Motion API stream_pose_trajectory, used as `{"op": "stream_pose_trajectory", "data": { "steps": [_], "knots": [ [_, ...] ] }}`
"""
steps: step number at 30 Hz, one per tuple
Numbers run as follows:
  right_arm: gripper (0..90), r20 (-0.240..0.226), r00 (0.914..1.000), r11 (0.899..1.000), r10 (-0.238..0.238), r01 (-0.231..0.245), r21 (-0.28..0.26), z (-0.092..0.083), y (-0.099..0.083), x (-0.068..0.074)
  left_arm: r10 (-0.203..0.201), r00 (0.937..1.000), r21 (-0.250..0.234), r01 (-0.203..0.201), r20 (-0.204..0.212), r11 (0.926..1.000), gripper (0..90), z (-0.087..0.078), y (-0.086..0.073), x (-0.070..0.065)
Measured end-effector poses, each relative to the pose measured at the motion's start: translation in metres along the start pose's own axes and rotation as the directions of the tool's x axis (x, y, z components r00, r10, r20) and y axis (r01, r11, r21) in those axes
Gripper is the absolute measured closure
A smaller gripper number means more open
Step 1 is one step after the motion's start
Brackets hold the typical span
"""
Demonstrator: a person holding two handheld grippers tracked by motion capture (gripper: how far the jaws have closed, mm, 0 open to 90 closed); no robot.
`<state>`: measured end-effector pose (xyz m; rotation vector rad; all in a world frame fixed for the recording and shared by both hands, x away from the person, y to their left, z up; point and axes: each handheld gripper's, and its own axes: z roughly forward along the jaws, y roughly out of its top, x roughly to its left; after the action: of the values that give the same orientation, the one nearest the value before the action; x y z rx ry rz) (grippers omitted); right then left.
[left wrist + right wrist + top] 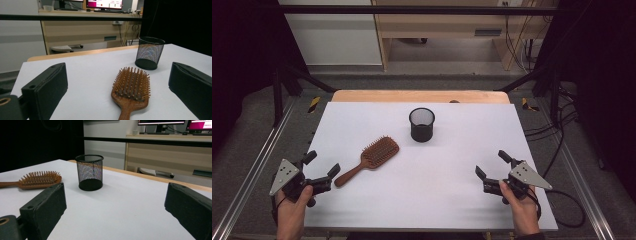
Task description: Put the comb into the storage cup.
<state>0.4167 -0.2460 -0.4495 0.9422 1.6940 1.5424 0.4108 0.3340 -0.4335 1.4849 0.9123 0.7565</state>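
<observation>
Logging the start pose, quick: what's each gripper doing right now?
Left gripper: open, holding nothing, near the hairbrush handle.
Right gripper: open, holding nothing.

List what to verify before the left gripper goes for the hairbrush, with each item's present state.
1. Left gripper open, nothing between its jaws: ok.
2. Hairbrush lies flat on the table, bristles up, handle towards the left gripper: ok.
3. Path from left gripper to handle free of other things: ok.
4. Mesh cup upright and apart from the brush: ok.
5. Mesh cup holds nothing: ok, as far as its inside shows.
6. Right gripper open and well away from the brush: ok.
</observation>
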Motion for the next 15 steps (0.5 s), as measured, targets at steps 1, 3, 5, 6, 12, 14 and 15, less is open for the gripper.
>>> {"op": "stream_pose_trajectory", "data": {
  "steps": [1, 3, 5, 6, 12, 14, 15],
  "knots": [
    [3.7, 0.001, 1.0, 1.0, 0.002, -0.002, 0.001, 0.0002, -0.0001, 0.0001, 0.001, 1.0, 0.0, -0.001, 0.003, 1.0, 2.6, -0.0003, 0.0004, 0.0],
    [3.7, 0.002, 1.0, 1.0, 0.001, -0.001, 0.003, 0.0004, -0.0002, 0.0002, 0.003, 1.0, 0.001, -0.003, 0.002, 1.0, 2.4, -0.0004, 0.0006, -0.0002],
    [3.4, 0.002, 1.0, 1.0, -0.004, 0.004, 0.006, 0.0004, 0.0, 0.0013, 0.004, 1.0, 0.004, -0.004, 0.002, 1.0, 2.6, -0.0001, 0.0007, -0.0011],
    [3.4, 0.003, 1.0, 1.0, -0.005, 0.005, 0.006, 0.0004, 0.0001, 0.0018, 0.005, 1.0, 0.007, -0.005, 0.003, 1.0, 2.6, 0.0002, 0.0007, -0.0018],
    [3.4, 0.009, 0.9999, 1.0, -0.009, 0.009, 0.008, 0.0005, 0.0001, 0.0023, 0.016, 0.9998, 0.015, -0.016, 0.01, 0.9997, 2.7, 0.0012, 0.0011, -0.0052],
    [3.4, 0.012, 0.9999, 1.0, -0.008, 0.008, 0.006, 0.0007, 0.0002, 0.002, 0.017, 0.9997, 0.017, -0.018, 0.019, 0.9997, 2.6, 0.0014, 0.0013, -0.0067],
    [3.4, 0.012, 0.9999, 1.0, -0.008, 0.008, 0.006, 0.0007, 0.0002, 0.002, 0.017, 0.9997, 0.017, -0.018, 0.019, 0.9997, 2.5, 0.0014, 0.0013, -0.0067]
  ]
}}
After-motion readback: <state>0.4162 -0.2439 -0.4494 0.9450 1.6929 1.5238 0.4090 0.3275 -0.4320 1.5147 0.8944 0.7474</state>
